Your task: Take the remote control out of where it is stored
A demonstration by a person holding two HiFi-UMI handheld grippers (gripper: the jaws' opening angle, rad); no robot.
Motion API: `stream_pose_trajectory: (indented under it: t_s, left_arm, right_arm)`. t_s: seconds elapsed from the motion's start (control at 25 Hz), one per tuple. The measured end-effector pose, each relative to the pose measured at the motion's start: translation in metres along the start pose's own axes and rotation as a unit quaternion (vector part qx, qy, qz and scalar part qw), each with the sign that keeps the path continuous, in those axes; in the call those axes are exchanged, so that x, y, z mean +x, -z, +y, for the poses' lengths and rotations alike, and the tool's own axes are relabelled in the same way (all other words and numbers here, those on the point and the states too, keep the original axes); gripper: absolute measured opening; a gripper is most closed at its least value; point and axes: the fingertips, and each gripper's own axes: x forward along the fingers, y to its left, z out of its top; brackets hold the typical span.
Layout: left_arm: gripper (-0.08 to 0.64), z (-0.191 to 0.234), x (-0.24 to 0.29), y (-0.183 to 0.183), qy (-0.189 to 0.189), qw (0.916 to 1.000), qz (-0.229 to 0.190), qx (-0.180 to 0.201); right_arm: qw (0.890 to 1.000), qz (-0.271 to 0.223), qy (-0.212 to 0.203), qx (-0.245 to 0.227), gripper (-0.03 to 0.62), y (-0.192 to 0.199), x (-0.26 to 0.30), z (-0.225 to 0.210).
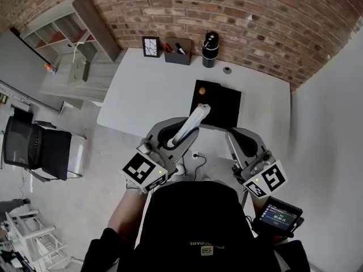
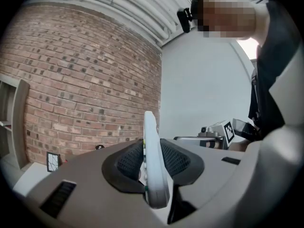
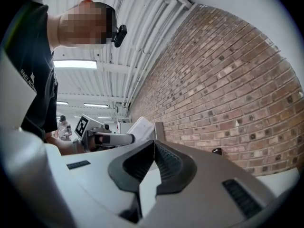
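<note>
Now the remote (image 1: 191, 123) sits pinched edge-on between the jaws of the left gripper (image 1: 182, 134). Its near end is just behind the black pads, and its white body sticks out well past the fingertips. In the left gripper view the remote (image 2: 153, 160) stands on its edge, with both pads pressed against its flat sides. From the head view its far end lies over the near left edge of a black box (image 1: 226, 105), straight ahead of that gripper on the table (image 1: 147, 95). A brown round thing (image 1: 202, 89) lies at the box's far left corner.

Beside the left gripper, the right gripper (image 1: 237, 134) hangs with its jaws pressed together and nothing between them. Its own view shows the pads (image 3: 164, 161) meeting.

Farther ahead of both grippers, near the brick wall, stand a frame (image 1: 150, 46), an organizer (image 1: 177, 54) and a black cylinder (image 1: 210, 49).
</note>
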Motion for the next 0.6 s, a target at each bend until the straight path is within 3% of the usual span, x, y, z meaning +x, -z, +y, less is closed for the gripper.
stream_pose_trajectory:
  t_s: [0.12,0.24,0.44,0.6]
  left_arm:
    - [0.115,0.009,-0.017,-0.005,-0.025,0.9989,-0.033,-0.022]
    - [0.115,0.013,-0.034,-0.001,-0.047,0.9975,-0.05,-0.015]
    - [0.115,0.007,-0.05,0.006,-0.051,0.9961,-0.067,-0.025]
    - [0.115,0.006,-0.061,0.012,-0.063,0.9962,-0.058,-0.017]
  right_arm:
    - [1.0,-0.004,-0.018,-0.007,0.006,-0.002,0.008,0.011]
    - [0.999,-0.005,-0.035,-0.01,0.006,-0.001,0.015,0.021]
    - [0.998,-0.013,-0.063,-0.009,0.006,0.004,0.023,0.033]
    - [0.997,-0.01,-0.082,-0.008,0.006,0.009,0.032,0.044]
